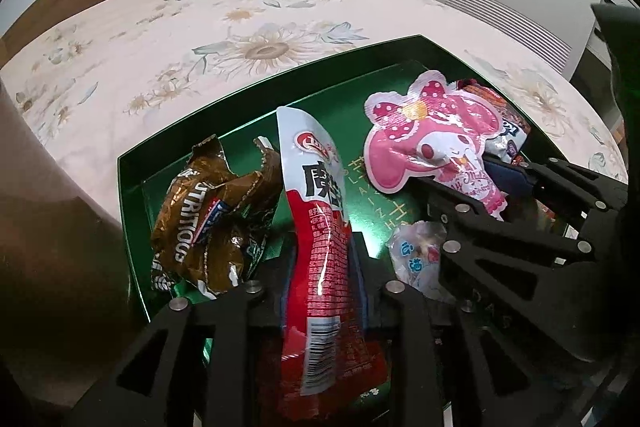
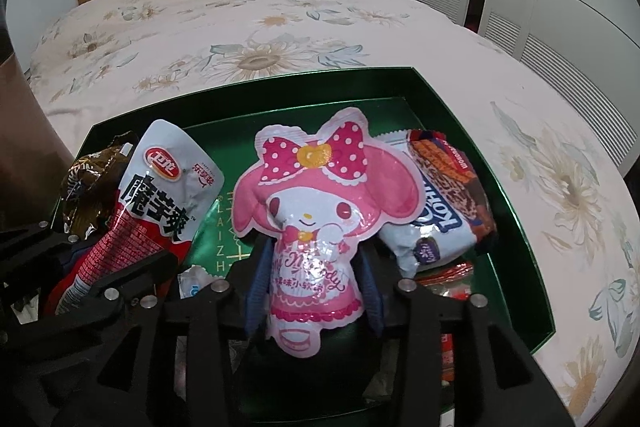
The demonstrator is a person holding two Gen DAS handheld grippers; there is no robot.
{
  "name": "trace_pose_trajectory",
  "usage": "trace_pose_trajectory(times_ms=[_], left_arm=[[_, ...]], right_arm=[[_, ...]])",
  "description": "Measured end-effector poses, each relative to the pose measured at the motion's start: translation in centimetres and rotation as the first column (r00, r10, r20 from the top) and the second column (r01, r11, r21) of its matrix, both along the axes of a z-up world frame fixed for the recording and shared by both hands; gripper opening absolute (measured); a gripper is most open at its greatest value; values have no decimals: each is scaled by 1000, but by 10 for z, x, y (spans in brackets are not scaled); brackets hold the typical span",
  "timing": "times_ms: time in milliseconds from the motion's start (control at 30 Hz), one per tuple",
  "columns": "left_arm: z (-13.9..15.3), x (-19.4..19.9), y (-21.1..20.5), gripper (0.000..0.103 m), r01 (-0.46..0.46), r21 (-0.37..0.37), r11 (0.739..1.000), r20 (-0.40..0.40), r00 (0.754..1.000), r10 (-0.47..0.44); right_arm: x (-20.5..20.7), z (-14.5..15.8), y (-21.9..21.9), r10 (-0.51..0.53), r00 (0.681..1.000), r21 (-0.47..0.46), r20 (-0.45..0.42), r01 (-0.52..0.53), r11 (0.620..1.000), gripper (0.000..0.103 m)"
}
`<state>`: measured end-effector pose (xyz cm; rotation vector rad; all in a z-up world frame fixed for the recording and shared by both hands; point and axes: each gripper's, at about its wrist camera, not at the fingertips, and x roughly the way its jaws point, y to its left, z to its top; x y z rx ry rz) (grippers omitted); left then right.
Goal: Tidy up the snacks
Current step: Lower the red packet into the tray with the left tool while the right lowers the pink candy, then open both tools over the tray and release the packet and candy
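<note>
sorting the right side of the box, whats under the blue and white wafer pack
A red wrapper pokes out from under the blue and white wafer pack, low in the green box. Most of it is covered, so I cannot identify it.

Tray (image 2: 460, 99): on the bed (image 2: 280, 27), holding all snacks.
Crumpled wrapper (image 2: 88, 183): far left in tray.
Konjac pouch (image 2: 160, 195): just right of wrapper.
Character pouch (image 2: 312, 211): centre.
Wafer pack (image 2: 440, 203): right, partly behind character pouch.

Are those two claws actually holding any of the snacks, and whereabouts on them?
Left gripper pinches the red-and-white pouch around its middle; right gripper grips the pink bunny packet at its lower body.
</note>
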<state>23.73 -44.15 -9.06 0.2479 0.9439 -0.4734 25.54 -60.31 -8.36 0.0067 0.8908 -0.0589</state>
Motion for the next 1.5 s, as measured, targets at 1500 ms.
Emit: trace_pose_trajectory(times_ms=[1500], left_arm=[[62, -53, 17, 63, 47, -34, 998, 48, 998, -45]], right_arm=[[-44, 57, -9, -58, 998, -61, -19, 56, 997, 103]])
